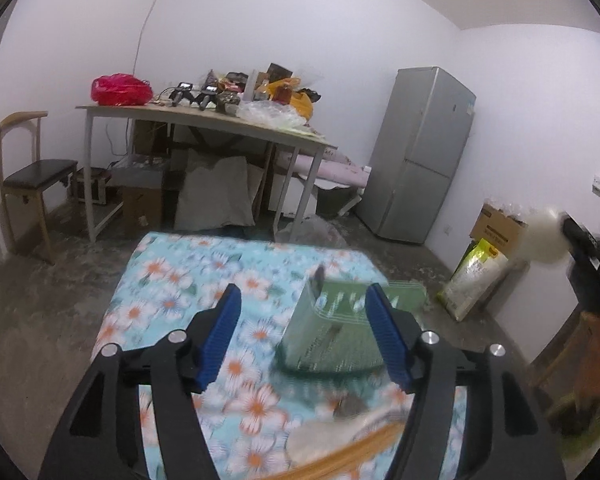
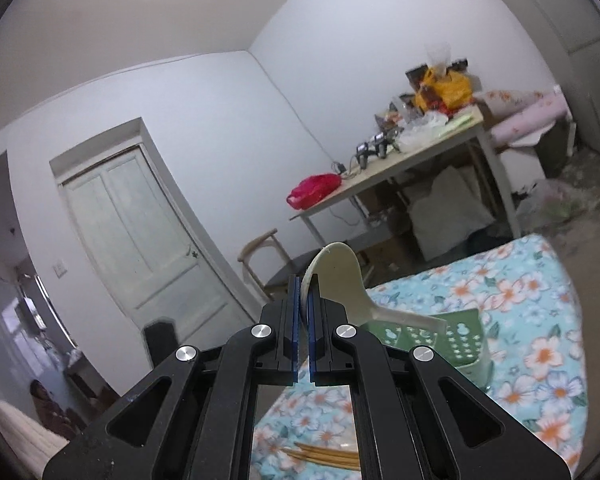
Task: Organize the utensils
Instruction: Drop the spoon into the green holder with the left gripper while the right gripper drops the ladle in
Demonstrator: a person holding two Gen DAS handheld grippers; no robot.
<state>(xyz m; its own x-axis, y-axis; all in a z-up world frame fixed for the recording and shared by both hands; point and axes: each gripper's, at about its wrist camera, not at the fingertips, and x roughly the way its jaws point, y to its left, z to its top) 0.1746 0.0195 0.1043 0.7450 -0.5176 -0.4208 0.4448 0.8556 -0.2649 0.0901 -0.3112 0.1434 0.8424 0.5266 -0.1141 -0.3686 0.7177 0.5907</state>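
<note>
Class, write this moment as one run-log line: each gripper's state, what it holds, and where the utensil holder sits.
left gripper: open, empty | right gripper: shut on rice paddle | green holder: on floral cloth | chopsticks: on cloth

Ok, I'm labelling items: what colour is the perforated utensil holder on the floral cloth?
Green, the utensil holder; the right wrist view shows it best.

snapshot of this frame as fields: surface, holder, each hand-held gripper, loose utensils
surface: floral cloth over a table
holder: green perforated utensil holder, standing on the cloth
left hand-held gripper: open, nothing between the jaws, aimed toward the holder
right hand-held gripper: shut on the bowl edge of a cream rice paddle, raised off the cloth
loose utensils: wooden chopsticks lying on the cloth, near edge
image quality: left wrist view motion-blurred
</note>
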